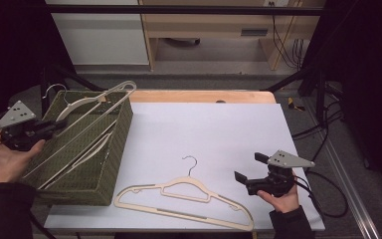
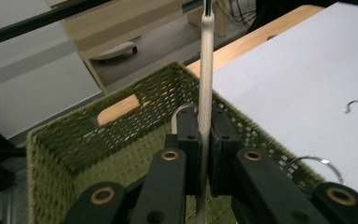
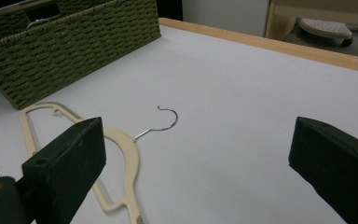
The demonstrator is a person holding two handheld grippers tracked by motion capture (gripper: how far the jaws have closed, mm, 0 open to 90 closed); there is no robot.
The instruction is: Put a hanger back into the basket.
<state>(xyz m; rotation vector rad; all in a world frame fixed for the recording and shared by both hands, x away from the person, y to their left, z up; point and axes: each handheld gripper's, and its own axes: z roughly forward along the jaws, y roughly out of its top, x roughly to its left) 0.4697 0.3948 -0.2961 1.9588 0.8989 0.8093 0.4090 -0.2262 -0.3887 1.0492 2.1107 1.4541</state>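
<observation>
While the left tool is clenched on a cream hanger's thin bar above the green woven basket, that hanger looks light, stiff and slick; a grasp near its hook would steady it. The right tool hangs released over the desk.

Lab-like recording setup: black frame rig, loose cables, white-covered table.
</observation>
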